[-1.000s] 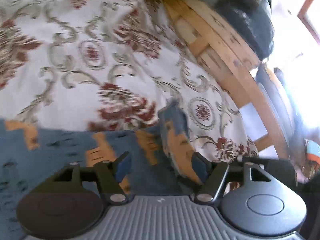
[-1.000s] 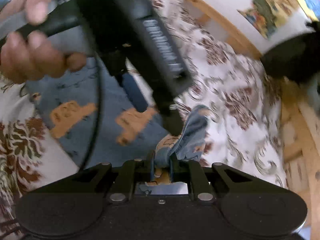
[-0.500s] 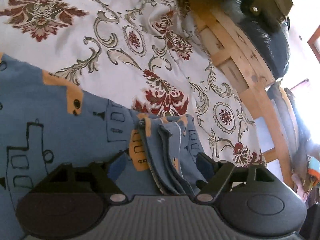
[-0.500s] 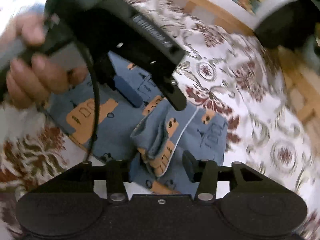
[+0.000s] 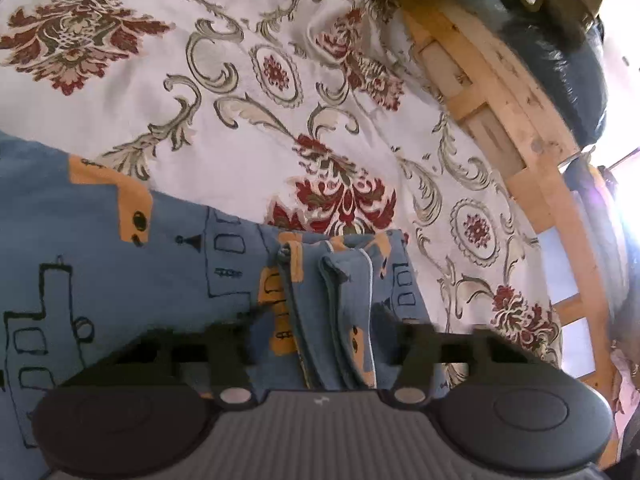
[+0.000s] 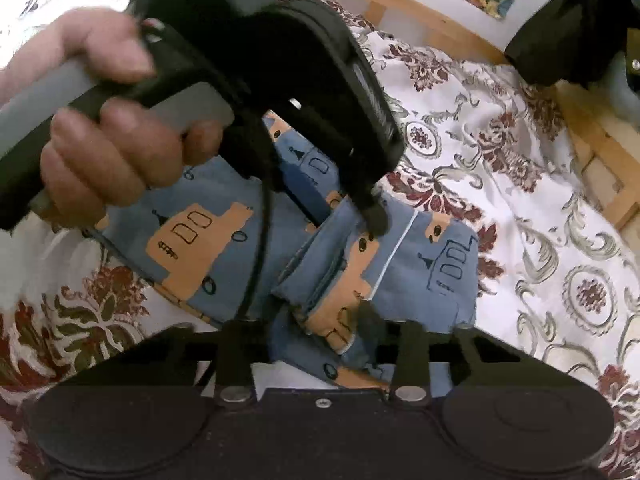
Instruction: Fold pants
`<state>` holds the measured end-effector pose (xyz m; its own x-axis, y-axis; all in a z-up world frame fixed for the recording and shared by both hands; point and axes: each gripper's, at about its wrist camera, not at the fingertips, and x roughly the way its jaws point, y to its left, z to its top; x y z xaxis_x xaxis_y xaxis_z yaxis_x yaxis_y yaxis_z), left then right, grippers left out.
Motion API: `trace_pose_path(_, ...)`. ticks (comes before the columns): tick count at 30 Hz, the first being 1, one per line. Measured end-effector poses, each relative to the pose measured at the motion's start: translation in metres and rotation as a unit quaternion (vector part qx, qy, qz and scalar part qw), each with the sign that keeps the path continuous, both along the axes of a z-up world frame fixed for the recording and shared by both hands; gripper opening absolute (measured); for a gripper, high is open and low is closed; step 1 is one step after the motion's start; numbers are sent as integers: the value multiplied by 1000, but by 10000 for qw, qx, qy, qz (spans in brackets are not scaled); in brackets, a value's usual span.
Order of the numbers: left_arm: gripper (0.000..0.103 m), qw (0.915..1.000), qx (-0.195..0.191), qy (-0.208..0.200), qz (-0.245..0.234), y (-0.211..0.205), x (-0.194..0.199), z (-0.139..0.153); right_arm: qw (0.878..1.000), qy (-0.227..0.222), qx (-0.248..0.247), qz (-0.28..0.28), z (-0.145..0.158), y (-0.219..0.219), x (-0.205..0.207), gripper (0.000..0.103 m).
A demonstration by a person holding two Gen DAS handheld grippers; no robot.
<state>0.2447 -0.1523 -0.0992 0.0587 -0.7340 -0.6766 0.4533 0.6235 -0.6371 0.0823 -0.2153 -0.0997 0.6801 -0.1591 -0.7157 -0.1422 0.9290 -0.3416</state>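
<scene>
Blue pants (image 5: 100, 248) printed with orange trucks lie on a floral bedspread. A bunched, layered edge of them (image 5: 332, 304) rises between the fingers of my left gripper (image 5: 316, 320), which is open and straddles that fold. In the right wrist view the same pants (image 6: 432, 252) lie folded over. There a person's hand (image 6: 112, 160) holds the left gripper (image 6: 344, 216) low over the fold. My right gripper (image 6: 320, 328) is open just above the cloth's near edge and grips nothing.
The white, red and olive bedspread (image 5: 240, 80) spreads out around the pants. A wooden bed frame (image 5: 500, 92) runs along the right side, with a dark bag (image 5: 560, 60) beyond it. A cable (image 6: 256, 264) hangs from the left gripper over the pants.
My right gripper opened and let go of the pants' end, which now lies folded over. The left gripper came down over the bunched fold and stays open.
</scene>
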Motion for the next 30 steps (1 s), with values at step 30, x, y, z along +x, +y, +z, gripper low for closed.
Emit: trace_pose_path(30,11,9960,636,200,594,45,-6,14,9965,-172,253,773,11,31,-14,12)
